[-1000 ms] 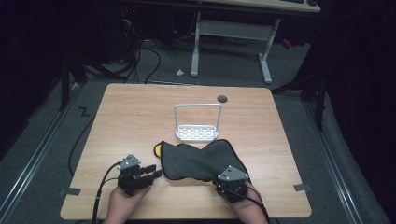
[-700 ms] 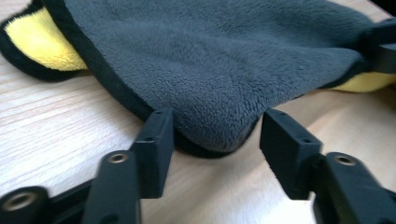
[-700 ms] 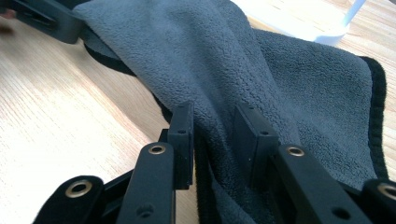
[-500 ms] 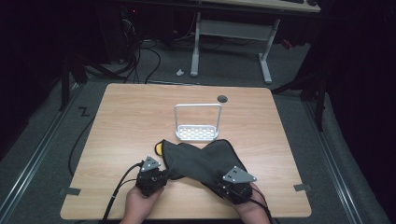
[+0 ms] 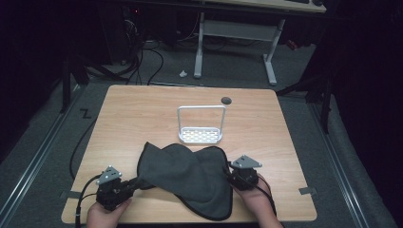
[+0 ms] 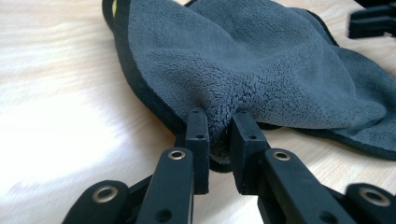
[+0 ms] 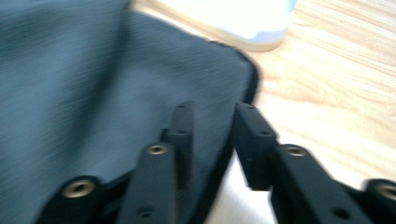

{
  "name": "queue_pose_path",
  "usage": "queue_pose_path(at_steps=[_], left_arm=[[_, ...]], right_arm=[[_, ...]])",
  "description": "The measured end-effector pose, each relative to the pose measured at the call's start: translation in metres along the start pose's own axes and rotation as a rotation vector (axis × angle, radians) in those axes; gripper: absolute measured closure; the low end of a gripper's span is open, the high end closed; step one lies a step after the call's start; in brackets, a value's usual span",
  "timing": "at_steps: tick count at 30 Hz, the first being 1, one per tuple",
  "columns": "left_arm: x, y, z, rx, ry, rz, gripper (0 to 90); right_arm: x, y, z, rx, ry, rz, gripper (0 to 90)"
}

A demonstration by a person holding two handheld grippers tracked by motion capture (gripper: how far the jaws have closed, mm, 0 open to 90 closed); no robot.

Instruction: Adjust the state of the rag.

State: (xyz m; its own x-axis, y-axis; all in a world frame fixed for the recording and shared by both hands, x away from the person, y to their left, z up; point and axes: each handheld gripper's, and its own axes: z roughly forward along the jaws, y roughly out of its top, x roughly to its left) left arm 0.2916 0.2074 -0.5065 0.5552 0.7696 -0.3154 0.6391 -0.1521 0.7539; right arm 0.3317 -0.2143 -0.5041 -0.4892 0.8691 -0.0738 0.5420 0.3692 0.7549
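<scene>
1. Grey cloth (image 5: 187,176): microfibre with a dark bound hem, lying rumpled on the near half of the table (image 5: 138,118), between my two hands. Its far edge is sitting just short of the white rack, and its near right corner is reaching almost to the table's front edge.
2. Left gripper (image 5: 127,186): I am pinching a bunched fold of the cloth's (image 6: 261,70) left edge between the jaws. In the left gripper view the pile is bulging up between the two pads, and the jaws have just been closing on it. The cloth is stretching from that fold towards the middle of the table.
3. Right gripper (image 5: 232,173): my jaws are standing apart and have just been opening. The cloth's (image 7: 116,79) hemmed right edge is lying under and between them; the right gripper view is blurred, and no pad is pressing on the fabric.
4. White rack (image 5: 201,126): a perforated base with an upright wire hoop, standing at the table's centre, just beyond the cloth.
5. Dark round hole (image 5: 226,100): sitting in the tabletop behind the rack.
</scene>
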Motion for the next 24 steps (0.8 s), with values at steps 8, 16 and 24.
queue_pose_path(at_steps=[8, 16, 24], left_arm=[[0.002, -0.002, -0.006, -0.003, -0.003, -0.001, 78.9], [-0.010, 0.003, -0.013, -0.017, -0.069, 0.036, 78.8], [-0.021, 0.003, 0.008, 0.012, -0.118, 0.047, 63.5]], right_arm=[[-0.016, 0.027, 0.058, 0.089, 0.022, 0.108, 58.3], [-0.039, 0.013, 0.023, 0.052, -0.147, 0.047, 85.0], [-0.092, -0.008, 0.003, 0.079, -0.270, 0.146, 62.7]])
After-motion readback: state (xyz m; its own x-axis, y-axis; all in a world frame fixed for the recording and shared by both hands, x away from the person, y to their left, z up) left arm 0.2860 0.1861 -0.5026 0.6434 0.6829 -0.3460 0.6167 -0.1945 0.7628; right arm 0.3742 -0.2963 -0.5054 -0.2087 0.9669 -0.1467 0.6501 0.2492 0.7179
